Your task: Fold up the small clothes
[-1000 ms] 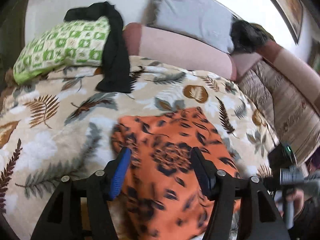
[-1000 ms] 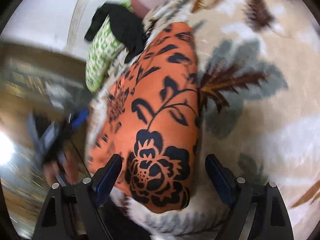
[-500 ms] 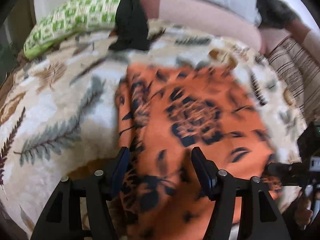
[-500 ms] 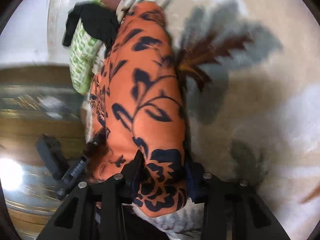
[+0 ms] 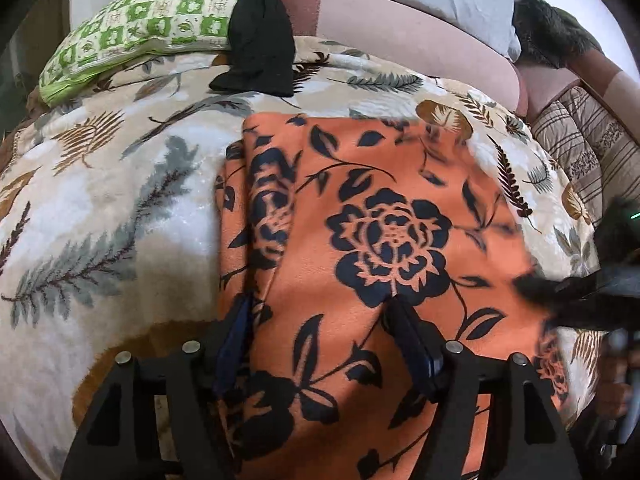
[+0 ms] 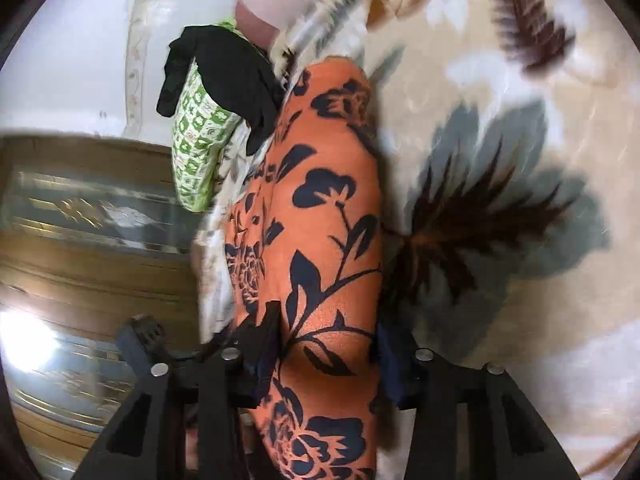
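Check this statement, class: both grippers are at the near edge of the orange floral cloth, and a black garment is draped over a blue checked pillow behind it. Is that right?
One detail is wrong: the pillow is green checked, not blue, as the left wrist view shows. The rest stands: the black garment is draped over it, behind the orange floral cloth, with the left gripper and right gripper at the cloth's near edge.

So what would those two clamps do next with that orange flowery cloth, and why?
Probably lift its near edge and carry it away toward the far edge. Both the left gripper and right gripper have orange cloth running between their fingers, and it lies spread on the leaf-print blanket.
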A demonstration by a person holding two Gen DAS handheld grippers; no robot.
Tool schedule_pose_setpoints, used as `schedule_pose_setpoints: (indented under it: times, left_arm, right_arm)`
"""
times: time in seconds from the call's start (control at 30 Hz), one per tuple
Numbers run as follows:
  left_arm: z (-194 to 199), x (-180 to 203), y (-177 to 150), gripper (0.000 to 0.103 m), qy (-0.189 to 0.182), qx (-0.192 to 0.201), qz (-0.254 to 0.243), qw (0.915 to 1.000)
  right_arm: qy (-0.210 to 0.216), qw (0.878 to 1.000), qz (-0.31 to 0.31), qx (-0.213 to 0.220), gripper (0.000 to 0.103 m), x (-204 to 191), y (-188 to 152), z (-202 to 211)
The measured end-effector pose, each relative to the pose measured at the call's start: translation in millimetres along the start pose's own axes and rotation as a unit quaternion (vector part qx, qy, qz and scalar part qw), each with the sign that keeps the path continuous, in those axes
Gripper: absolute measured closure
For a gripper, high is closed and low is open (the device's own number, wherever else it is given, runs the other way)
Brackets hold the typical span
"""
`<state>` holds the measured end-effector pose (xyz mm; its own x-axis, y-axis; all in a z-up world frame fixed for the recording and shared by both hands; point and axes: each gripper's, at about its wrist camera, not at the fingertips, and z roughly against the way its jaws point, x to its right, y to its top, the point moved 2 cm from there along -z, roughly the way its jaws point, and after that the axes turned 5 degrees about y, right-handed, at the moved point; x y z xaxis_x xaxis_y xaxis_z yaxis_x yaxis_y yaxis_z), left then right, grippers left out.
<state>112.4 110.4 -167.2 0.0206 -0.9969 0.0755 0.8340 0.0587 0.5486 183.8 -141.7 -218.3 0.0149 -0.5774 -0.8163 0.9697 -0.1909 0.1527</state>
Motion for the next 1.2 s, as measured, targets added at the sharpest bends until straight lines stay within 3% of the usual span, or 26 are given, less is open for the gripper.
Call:
schedule_pose_setpoints:
  times: [0.07, 0.13, 0.17, 0.27, 0.3, 0.33, 0.37, 0.47, 0.53, 0.57, 0.63, 0.7, 0.8, 0.83, 0.93, 1.03, 1.1, 1.2]
  left_arm:
    - [1, 1, -2, 0.031, 0.004, 0.004, -0.002, 1.0000]
    - [2, -1, -1, 0.031, -0.004, 0.005, 0.004, 1.0000]
    - [2, -1, -1, 0.031, -0.007, 0.006, 0.006, 0.9999]
    - [6, -3, 2, 0.031, -0.017, 0.010, 0.019, 0.9996]
    - [12, -7, 4, 0.031, -0.035, 0.015, 0.037, 0.9986]
    - [19, -12, 4, 0.031, -0.056, 0.020, 0.058, 0.9965]
    - [27, -19, 4, 0.031, -0.082, 0.025, 0.085, 0.9928]
    - [58, -48, -8, 0.031, -0.143, 0.049, 0.169, 0.9740]
    - [62, -65, -27, 0.031, -0.174, 0.031, 0.225, 0.9581]
    - [58, -69, -40, 0.031, -0.187, 0.011, 0.245, 0.9514]
    - [49, -65, -55, 0.031, -0.179, -0.010, 0.238, 0.9545]
    - [30, -61, -69, 0.073, -0.158, -0.049, 0.228, 0.9595]
    - [19, -71, -78, 0.077, -0.191, -0.050, 0.265, 0.9438]
    - [21, -71, -76, 0.077, -0.191, -0.055, 0.266, 0.9433]
    - [39, -55, -63, 0.076, -0.163, -0.057, 0.206, 0.9631]
    - [61, -50, -38, 0.055, -0.157, -0.030, 0.172, 0.9720]
    - [68, -52, -11, 0.032, -0.150, 0.006, 0.154, 0.9767]
    - [39, -58, 31, 0.031, -0.142, 0.001, 0.130, 0.9814]
  right_arm:
    - [0.024, 0.999, -0.034, -0.008, 0.056, 15, 2, -5]
    - [0.038, 0.999, -0.024, 0.001, 0.040, 1, 7, 8]
    - [0.045, 0.999, -0.018, 0.011, 0.025, -4, 11, 14]
    - [0.066, 0.996, -0.024, 0.047, 0.019, -13, 40, 10]
    - [0.064, 0.996, -0.035, 0.042, 0.018, -9, 49, -1]
    - [0.032, 0.998, -0.048, 0.006, 0.020, 4, 60, -20]
    - [0.011, 0.999, -0.047, -0.005, 0.039, 11, 58, -27]
    - [0.013, 1.000, 0.000, 0.013, 0.051, -7, 53, -14]
    - [-0.009, 1.000, 0.004, 0.029, 0.043, -4, 42, -4]
    - [-0.012, 1.000, -0.008, 0.027, 0.026, -3, 40, -5]
    - [-0.009, 0.999, -0.017, 0.037, 0.023, -2, 28, 6]
    - [-0.005, 0.999, 0.013, 0.052, 0.023, -15, 16, 13]
    - [-0.009, 0.996, 0.071, 0.057, 0.023, -44, 0, 23]
    - [-0.018, 0.995, 0.092, 0.047, 0.023, -49, -7, 24]
    - [-0.054, 0.990, 0.131, 0.027, 0.023, -52, -22, 24]
    - [-0.048, 0.991, 0.122, 0.023, 0.023, -44, -25, 28]
    - [-0.043, 0.992, 0.119, 0.025, 0.023, -40, -23, 31]
    - [-0.040, 0.992, 0.115, 0.022, 0.023, -43, -9, 22]
